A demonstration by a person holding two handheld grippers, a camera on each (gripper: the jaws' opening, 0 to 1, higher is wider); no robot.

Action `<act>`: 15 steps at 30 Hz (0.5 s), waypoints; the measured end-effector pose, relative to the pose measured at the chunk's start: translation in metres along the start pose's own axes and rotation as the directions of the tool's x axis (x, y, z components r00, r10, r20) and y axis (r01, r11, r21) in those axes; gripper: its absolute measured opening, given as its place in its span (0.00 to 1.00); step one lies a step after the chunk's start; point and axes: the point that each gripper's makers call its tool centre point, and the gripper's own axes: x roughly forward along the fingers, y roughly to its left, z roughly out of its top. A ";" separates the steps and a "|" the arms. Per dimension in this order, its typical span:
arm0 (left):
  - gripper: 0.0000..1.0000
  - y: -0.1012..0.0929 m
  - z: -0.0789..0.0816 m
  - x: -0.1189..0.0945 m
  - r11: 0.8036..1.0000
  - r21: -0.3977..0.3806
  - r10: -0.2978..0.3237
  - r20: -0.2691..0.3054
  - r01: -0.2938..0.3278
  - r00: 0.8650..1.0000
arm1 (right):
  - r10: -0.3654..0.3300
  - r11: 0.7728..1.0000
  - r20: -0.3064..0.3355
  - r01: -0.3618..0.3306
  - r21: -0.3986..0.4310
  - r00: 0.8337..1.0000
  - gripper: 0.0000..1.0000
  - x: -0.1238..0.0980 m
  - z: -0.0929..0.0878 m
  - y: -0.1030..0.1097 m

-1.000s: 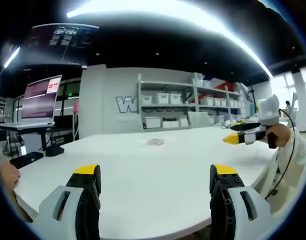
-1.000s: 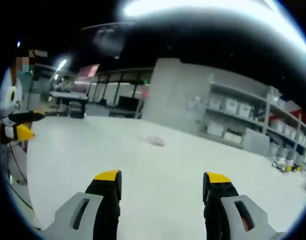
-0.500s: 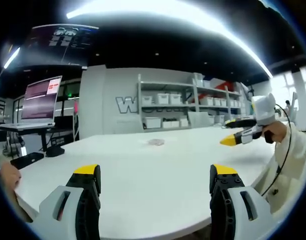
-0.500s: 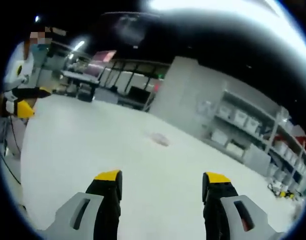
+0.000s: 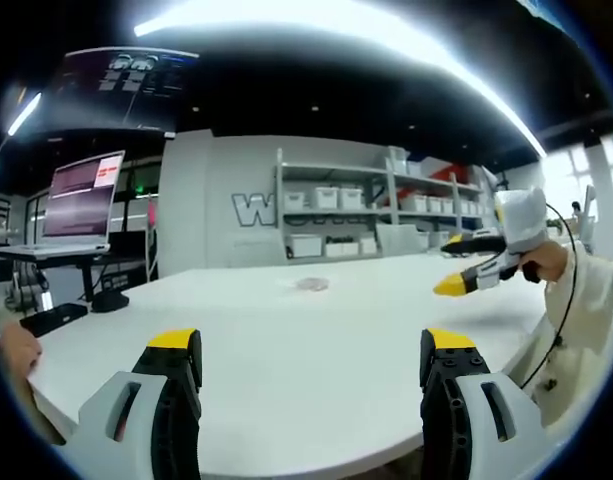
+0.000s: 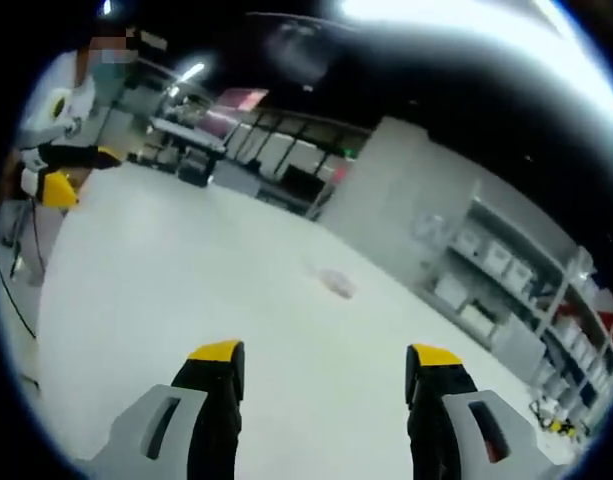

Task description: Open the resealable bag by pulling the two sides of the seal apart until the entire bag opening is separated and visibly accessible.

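A small clear resealable bag [image 5: 312, 284] lies flat far out on the white table [image 5: 286, 340]; in the right gripper view the bag [image 6: 337, 283] is a faint patch well ahead of the jaws. My left gripper [image 5: 313, 350] is open over the table's near edge, nothing between its yellow-tipped fingers. My right gripper [image 6: 326, 355] is open too, above the bare tabletop [image 6: 186, 290]. In the left gripper view the right gripper [image 5: 466, 262] hovers over the table at the right, held in a hand. The left gripper [image 6: 61, 170] appears at the left of the right gripper view.
A laptop [image 5: 78, 205] stands on a side desk at the left. A black device [image 5: 52, 319] lies near the table's left edge. Shelves with white bins [image 5: 371, 210] line the back wall. A person's sleeve [image 5: 586, 320] is at the right.
The right gripper has tilted and turned, so its view has rolled and the bag sits a little farther right in it. The left gripper has stayed still.
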 end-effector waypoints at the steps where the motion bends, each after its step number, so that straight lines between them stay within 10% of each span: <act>1: 0.89 0.000 0.000 0.000 1.000 0.000 0.000 0.000 0.000 1.000 | 0.003 1.000 -0.002 -0.003 -0.012 1.000 0.65 0.001 0.000 0.000; 15: 0.89 -0.002 -0.002 0.001 1.000 0.003 -0.003 -0.006 0.003 1.000 | 0.046 0.983 -0.035 -0.051 -0.179 0.998 0.65 0.014 0.000 0.009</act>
